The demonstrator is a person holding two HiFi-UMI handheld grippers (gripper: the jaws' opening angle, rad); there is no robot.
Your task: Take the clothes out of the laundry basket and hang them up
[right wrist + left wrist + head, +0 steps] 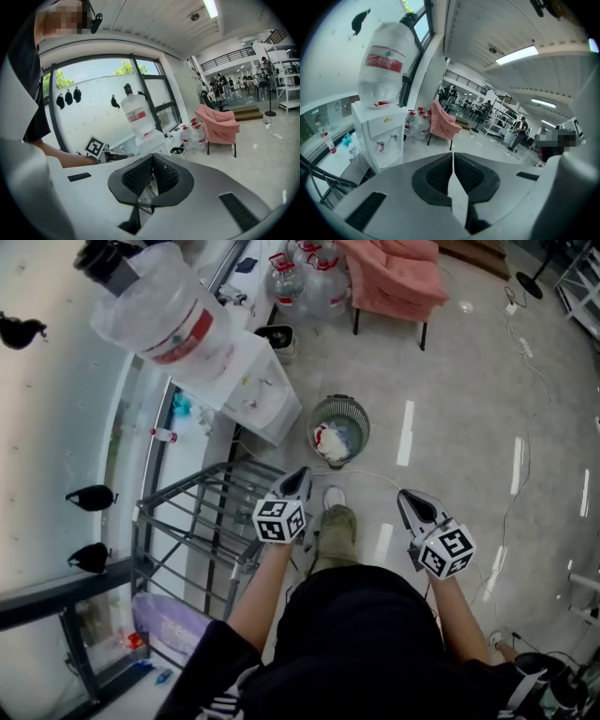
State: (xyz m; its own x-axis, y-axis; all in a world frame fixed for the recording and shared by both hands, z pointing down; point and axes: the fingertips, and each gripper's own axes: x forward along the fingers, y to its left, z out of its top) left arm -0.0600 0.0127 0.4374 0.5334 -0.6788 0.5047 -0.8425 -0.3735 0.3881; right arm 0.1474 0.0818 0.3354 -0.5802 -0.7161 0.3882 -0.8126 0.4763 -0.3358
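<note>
A round mesh laundry basket (pixel 339 430) stands on the floor ahead of me, with white and red clothes (pixel 330 442) in it. My left gripper (pixel 301 474) is shut and empty, held in the air short of the basket and a little to its left. Level with it on the right, my right gripper (pixel 404 497) is shut too, with nothing in it. The left gripper view shows that gripper (pixel 453 155) with its pads pressed together. In the right gripper view that gripper (pixel 152 158) is likewise closed. A grey metal drying rack (pixel 202 512) stands at my left.
A white water dispenser (pixel 246 381) with a large bottle stands by the window, left of the basket. Beyond it are spare water bottles (pixel 305 282) and a pink chair (pixel 394 277). A cable (pixel 525 352) runs over the shiny floor at the right.
</note>
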